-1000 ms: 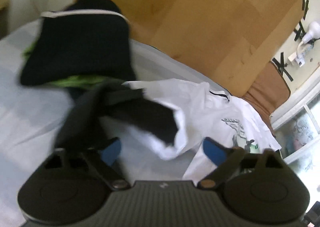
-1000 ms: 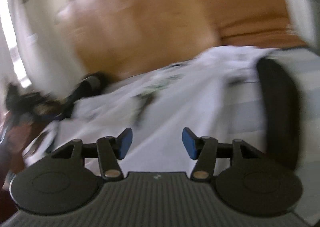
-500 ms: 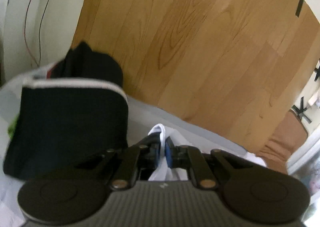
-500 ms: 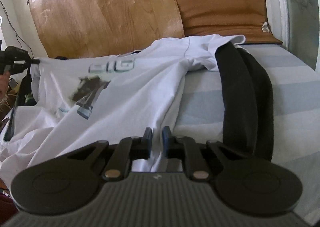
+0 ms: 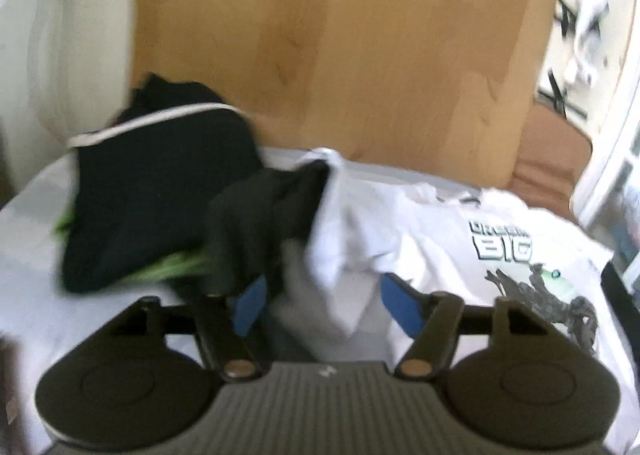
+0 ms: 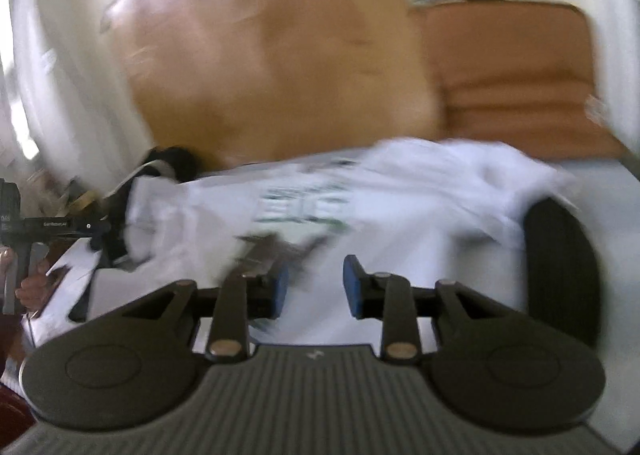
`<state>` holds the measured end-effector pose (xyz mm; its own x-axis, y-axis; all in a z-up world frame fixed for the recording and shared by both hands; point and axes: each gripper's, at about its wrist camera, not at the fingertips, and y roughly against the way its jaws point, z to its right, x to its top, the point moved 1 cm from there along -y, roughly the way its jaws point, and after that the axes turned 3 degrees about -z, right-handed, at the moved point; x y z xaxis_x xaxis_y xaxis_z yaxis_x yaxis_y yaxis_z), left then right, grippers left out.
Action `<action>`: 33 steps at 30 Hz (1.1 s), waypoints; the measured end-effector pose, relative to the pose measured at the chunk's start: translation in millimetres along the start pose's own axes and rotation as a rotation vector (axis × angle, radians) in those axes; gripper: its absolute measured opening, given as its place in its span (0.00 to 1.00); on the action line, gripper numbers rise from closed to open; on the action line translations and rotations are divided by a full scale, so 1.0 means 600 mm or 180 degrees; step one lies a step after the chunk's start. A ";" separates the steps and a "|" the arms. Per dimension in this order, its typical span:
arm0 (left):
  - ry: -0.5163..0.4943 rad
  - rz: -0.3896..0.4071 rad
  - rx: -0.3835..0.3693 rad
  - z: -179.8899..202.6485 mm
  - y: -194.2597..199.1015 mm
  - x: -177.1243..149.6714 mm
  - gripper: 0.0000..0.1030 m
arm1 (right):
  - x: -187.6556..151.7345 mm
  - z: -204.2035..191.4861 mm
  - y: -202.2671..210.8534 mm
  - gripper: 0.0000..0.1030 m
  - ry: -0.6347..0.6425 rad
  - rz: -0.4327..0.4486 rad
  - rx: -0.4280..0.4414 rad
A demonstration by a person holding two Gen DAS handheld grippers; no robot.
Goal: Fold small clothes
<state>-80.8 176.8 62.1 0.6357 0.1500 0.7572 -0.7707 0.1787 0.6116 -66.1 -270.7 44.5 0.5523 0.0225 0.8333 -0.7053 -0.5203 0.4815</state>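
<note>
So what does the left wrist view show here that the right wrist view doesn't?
Only the left wrist view: the green garment under the folded black garment, and the left tool, open, a white fold between its pads.

Only the right wrist view: the right tool, open and empty, and a hand at the left edge.

Both: the white printed T-shirt, wooden board, brown cushion.

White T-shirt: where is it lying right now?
In the left wrist view the white T-shirt is spread on the bed, right of the dark clothes pile, below the wooden board.
</note>
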 end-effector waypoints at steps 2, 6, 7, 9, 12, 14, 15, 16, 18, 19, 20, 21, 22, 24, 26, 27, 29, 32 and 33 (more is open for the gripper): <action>0.0260 0.0139 0.0092 -0.043 0.049 -0.020 0.73 | 0.027 -0.054 -0.055 0.35 0.0183 -0.0126 0.0367; 0.0818 0.0244 0.0343 -0.126 0.109 -0.062 0.73 | 0.052 -0.200 -0.191 0.45 0.0627 -0.0462 0.1001; 0.0910 0.0255 0.0389 -0.142 0.120 -0.072 0.73 | 0.052 -0.233 -0.225 0.47 0.0704 -0.0563 0.1112; 0.1039 0.0281 0.0448 -0.163 0.137 -0.091 0.73 | 0.046 -0.299 -0.298 0.47 0.0856 -0.0768 0.1217; 0.1158 0.0338 0.0440 -0.182 0.154 -0.110 0.73 | 0.034 -0.364 -0.394 0.52 0.0949 -0.0959 0.1188; 0.1191 0.0374 0.0420 -0.188 0.164 -0.118 0.73 | 0.027 -0.389 -0.450 0.52 0.1012 -0.1080 0.1047; 0.1205 0.0388 0.0413 -0.190 0.166 -0.119 0.73 | 0.023 -0.397 -0.468 0.39 0.1039 -0.1194 0.1000; 0.1217 0.0397 0.0406 -0.192 0.167 -0.119 0.74 | 0.025 -0.404 -0.478 0.04 0.1032 -0.1322 0.1016; 0.1224 0.0416 0.0389 -0.198 0.174 -0.118 0.75 | 0.057 -0.419 -0.458 0.03 0.0994 -0.1273 0.1166; 0.1219 0.0426 0.0380 -0.199 0.173 -0.114 0.75 | 0.078 -0.424 -0.427 0.03 0.1082 -0.1144 0.1237; 0.1211 0.0437 0.0370 -0.199 0.171 -0.110 0.76 | 0.109 -0.426 -0.395 0.03 0.1155 -0.0956 0.1280; 0.1201 0.0442 0.0353 -0.198 0.167 -0.104 0.76 | 0.146 -0.421 -0.358 0.03 0.1194 -0.0729 0.1294; 0.1183 0.0442 0.0323 -0.195 0.159 -0.095 0.76 | 0.186 -0.408 -0.317 0.03 0.1201 -0.0491 0.1274; 0.1126 0.0428 0.0237 -0.184 0.137 -0.073 0.76 | 0.254 -0.363 -0.241 0.03 0.1183 -0.0079 0.1109; 0.1017 0.0426 0.0116 -0.161 0.112 -0.041 0.76 | 0.305 -0.296 -0.169 0.03 0.1146 0.0246 0.0782; 0.0964 0.0423 0.0062 -0.149 0.098 -0.025 0.76 | 0.321 -0.261 -0.140 0.03 0.1119 0.0352 0.0600; 0.0831 0.0400 -0.0042 -0.119 0.065 0.011 0.78 | 0.338 -0.185 -0.091 0.03 0.1000 0.0464 0.0240; 0.0665 0.0306 -0.0201 -0.071 0.001 0.071 0.78 | 0.326 -0.070 -0.044 0.03 0.0678 0.0435 -0.0067; 0.0639 0.0261 -0.0278 -0.056 -0.022 0.090 0.78 | 0.314 -0.032 -0.035 0.03 0.0557 0.0374 -0.0119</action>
<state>-34.7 215.4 87.4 0.5738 0.3564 0.7374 -0.8190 0.2402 0.5212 44.0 -239.2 196.4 0.3819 0.1132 0.9173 -0.7781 -0.4963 0.3852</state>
